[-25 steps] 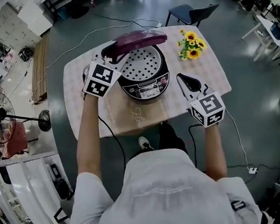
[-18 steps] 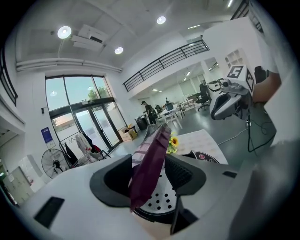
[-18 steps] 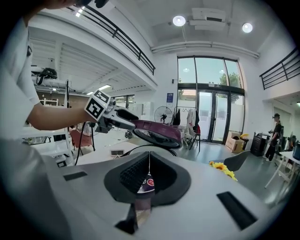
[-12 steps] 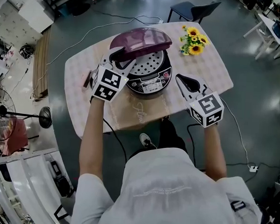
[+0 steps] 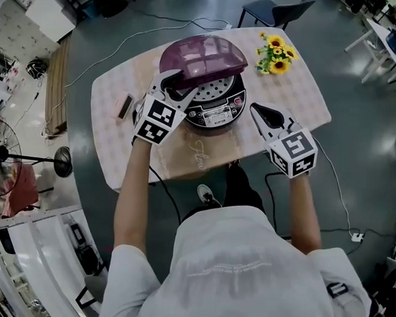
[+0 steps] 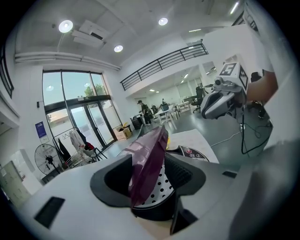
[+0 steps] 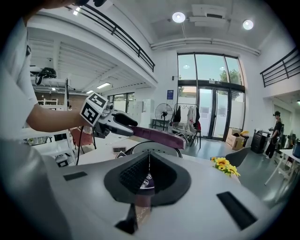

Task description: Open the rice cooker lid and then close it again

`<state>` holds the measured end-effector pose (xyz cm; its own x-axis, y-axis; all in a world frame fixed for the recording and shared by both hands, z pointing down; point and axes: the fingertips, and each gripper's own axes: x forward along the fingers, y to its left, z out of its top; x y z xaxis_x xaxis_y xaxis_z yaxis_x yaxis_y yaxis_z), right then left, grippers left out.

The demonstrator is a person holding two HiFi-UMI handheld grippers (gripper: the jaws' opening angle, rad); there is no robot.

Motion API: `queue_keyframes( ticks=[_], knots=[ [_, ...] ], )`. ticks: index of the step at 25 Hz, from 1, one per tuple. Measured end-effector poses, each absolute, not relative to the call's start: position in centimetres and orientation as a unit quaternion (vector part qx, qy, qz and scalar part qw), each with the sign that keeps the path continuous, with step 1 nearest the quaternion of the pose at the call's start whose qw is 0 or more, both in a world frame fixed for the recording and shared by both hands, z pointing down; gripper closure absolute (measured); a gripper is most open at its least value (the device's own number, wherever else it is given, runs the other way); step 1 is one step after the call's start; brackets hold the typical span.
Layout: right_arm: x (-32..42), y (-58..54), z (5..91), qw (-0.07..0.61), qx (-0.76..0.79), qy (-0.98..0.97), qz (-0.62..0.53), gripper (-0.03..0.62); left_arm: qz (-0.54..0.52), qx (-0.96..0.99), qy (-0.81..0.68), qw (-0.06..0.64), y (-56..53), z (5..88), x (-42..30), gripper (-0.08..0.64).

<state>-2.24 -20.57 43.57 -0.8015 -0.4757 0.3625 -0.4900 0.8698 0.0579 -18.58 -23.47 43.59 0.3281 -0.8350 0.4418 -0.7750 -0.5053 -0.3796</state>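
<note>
Grey-green glossy floor (image 5: 358, 130) across head view. Table (image 5: 107, 126) with pale checked cloth at upper centre; dark chair (image 5: 269, 9) behind it at top edge. Pedestal fan (image 5: 63, 170) at left edge. Cables (image 5: 125, 41) trailing over floor, upper left. White desks (image 5: 380, 35) at upper right. Right gripper view: tall glass doors (image 7: 211, 98) centre right, daylight through them; round ceiling lights (image 7: 178, 17) at top; black balcony railing (image 7: 124, 42) upper left; white wall (image 7: 161, 70) between.

In the head view the lid (image 5: 203, 55) hides the rear of the rice cooker (image 5: 235, 105), whose panel (image 5: 217, 117) print is too small to read. A dark thing (image 5: 124, 106) on the counter (image 5: 287, 93), left of the cooker, cannot be identified.
</note>
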Motion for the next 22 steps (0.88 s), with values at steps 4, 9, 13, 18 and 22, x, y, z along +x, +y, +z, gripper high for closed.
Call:
queue_keyframes(
  ticks=[4,9,13,18,22],
  knots=[
    [-2.6,-20.6,44.0,0.186,0.255,-0.949,0.023,0.566,-0.299,-0.821,0.486,0.029,-22.9,44.8,-18.3,0.330],
    [-3.0,-20.3,44.8,0.194,0.249,-0.948,0.026,0.566,-0.297,-0.833,0.467,0.001,-22.2,46.8,-17.5,0.330],
    [-3.4,-20.2,44.8,0.199,0.247,-0.948,0.028,0.566,-0.298,-0.838,0.458,-0.011,-21.8,47.5,-17.3,0.330],
    [-3.8,-20.2,45.1,0.200,0.246,-0.948,0.030,0.566,-0.293,-0.844,0.448,-0.024,-21.6,48.1,-17.2,0.330],
    [-4.1,-19.9,45.4,0.203,0.242,-0.948,0.032,0.566,-0.302,-0.845,0.439,-0.038,-21.1,49.3,-16.7,0.330]
  ],
)
